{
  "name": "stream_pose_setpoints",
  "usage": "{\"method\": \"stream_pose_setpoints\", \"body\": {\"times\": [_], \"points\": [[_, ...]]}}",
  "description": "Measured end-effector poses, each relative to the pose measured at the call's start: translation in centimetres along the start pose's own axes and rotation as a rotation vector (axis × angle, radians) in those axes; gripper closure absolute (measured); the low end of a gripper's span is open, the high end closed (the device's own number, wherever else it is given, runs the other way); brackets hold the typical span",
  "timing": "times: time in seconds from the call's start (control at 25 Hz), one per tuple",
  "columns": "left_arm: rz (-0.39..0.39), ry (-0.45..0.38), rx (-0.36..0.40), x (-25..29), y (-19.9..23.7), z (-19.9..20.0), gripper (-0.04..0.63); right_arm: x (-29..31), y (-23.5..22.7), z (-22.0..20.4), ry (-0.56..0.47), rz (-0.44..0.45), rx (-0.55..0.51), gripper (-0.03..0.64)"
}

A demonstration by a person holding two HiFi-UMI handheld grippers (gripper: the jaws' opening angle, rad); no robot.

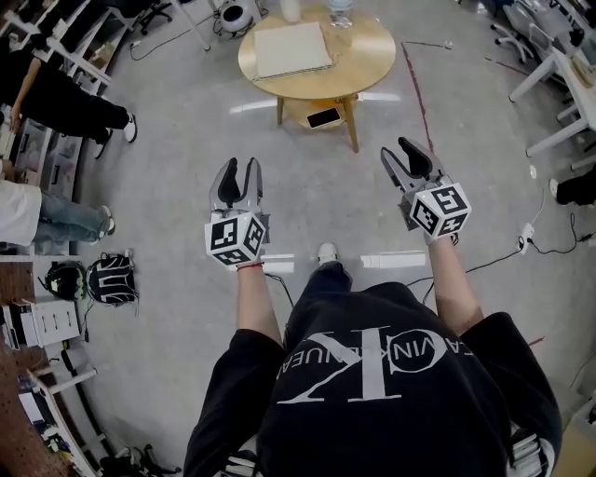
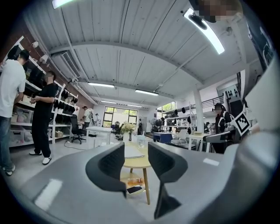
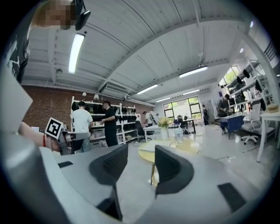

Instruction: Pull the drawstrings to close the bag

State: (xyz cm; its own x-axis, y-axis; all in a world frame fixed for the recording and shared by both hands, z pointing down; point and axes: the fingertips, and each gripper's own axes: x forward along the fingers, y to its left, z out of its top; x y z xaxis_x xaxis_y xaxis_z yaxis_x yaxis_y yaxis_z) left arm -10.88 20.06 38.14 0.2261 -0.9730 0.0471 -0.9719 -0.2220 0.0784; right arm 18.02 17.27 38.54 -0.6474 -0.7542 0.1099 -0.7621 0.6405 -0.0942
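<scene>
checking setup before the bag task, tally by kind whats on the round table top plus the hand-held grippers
flat cream bag: 1
flower vase: 1
clear cup: 1
left hand-held gripper, right hand-held gripper: 2
total: 5

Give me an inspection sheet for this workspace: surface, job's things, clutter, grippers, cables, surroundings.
Surface: round wooden table.
Job's things: flat cream bag on the table; drawstrings not made out.
Clutter: phone on its lower shelf; vase and glass at the far edge.
Grippers: left gripper and right gripper open, empty, short of the table.
Cables: cable on the floor at right.
Surroundings: backpack on the floor at left; people beyond it.
</scene>
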Motion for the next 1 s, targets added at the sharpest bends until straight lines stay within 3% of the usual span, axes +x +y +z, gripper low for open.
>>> {"method": "stream_pose_setpoints", "body": {"times": [0.44,1.0], "points": [[-0.087,0.035,0.006,7.4,5.1,-0.8,0.443,7.7,-1.7,-0.6,0.027,-0.065,0.029,0.459],[-0.102,0.078,-0.037,11.9,7.7,-3.5,0.443,13.2,-3.4,-2.4,0.085,-0.052,0.041,0.459]]}}
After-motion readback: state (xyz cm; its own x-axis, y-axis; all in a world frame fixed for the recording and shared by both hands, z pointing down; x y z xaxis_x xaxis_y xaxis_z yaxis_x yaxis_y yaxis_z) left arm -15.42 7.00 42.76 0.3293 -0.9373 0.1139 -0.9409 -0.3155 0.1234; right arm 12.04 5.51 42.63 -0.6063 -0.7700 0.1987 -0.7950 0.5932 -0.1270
